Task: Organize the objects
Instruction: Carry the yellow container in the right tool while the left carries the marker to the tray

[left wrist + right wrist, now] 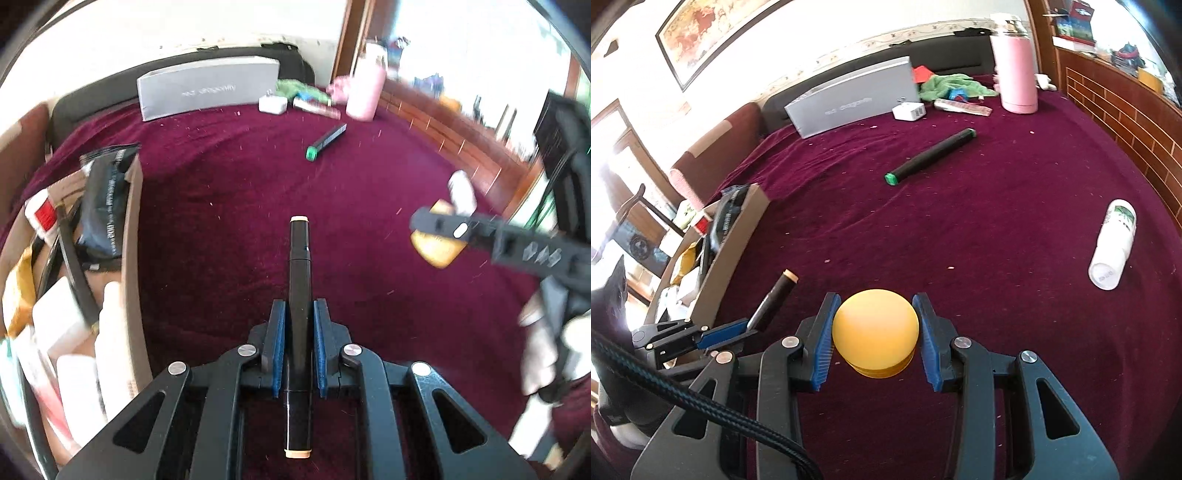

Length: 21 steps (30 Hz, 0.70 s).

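A black marker [299, 295] with beige ends was clamped lengthwise in the left gripper [299, 317], above the maroon cloth [240, 184]. The right gripper [875, 325] gripped a yellow jar [875, 328] between its blue pads. A cardboard box [738, 236] full of items stood to the left; a green-capped marker [931, 155] and a white bottle [1112, 247] lay farther out.

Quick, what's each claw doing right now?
Left gripper: closed on a black marker.
Right gripper: closed on a yellow round container.
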Each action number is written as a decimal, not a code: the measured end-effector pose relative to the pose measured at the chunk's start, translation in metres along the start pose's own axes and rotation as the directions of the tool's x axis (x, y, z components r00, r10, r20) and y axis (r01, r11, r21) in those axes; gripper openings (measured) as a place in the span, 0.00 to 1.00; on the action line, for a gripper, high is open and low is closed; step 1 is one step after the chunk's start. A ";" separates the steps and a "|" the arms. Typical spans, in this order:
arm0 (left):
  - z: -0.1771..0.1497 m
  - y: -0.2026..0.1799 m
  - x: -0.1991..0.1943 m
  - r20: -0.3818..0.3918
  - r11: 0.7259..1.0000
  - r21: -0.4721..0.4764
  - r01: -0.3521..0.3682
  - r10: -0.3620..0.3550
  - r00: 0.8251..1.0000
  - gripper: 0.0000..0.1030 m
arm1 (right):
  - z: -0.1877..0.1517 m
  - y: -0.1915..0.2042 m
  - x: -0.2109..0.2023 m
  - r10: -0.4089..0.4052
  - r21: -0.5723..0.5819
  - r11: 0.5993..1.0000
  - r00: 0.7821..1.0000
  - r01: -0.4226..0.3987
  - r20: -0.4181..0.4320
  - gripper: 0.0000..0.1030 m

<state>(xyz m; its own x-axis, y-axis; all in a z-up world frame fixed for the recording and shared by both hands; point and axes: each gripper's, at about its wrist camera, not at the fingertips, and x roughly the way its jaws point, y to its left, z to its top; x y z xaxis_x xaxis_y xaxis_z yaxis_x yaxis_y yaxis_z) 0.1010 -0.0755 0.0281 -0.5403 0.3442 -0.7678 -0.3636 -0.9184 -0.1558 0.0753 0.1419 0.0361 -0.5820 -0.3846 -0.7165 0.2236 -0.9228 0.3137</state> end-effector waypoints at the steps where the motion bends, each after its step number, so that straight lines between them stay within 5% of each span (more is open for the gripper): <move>1: 0.002 0.002 -0.008 0.020 1.000 -0.019 0.012 -0.011 1.000 0.11 | 0.000 0.004 -0.001 0.005 -0.010 1.000 1.000 -0.005 0.000 0.37; 8: 0.006 0.047 -0.077 0.151 0.989 -0.136 0.062 -0.041 0.988 0.11 | 0.011 0.049 -0.007 0.089 -0.086 0.992 0.996 -0.089 -0.003 0.37; 14: 0.009 0.114 -0.109 0.173 0.971 -0.226 -0.076 0.116 0.978 0.11 | 0.030 0.106 0.010 0.237 -0.124 0.962 0.969 -0.244 -0.072 0.37; 21: 0.018 0.193 -0.094 0.107 0.933 -0.303 -0.195 0.236 0.966 0.11 | 0.047 0.171 0.059 0.284 -0.154 0.939 0.945 -0.308 -0.161 0.38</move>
<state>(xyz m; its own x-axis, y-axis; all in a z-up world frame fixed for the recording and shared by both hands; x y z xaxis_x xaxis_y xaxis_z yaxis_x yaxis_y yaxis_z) 0.0679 -0.2817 0.0813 -0.6889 0.1361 -0.7120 -0.0043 -0.9830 -0.1837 0.0425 -0.0378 0.0775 -0.3607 -0.6289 -0.6887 0.5093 -0.7514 0.4195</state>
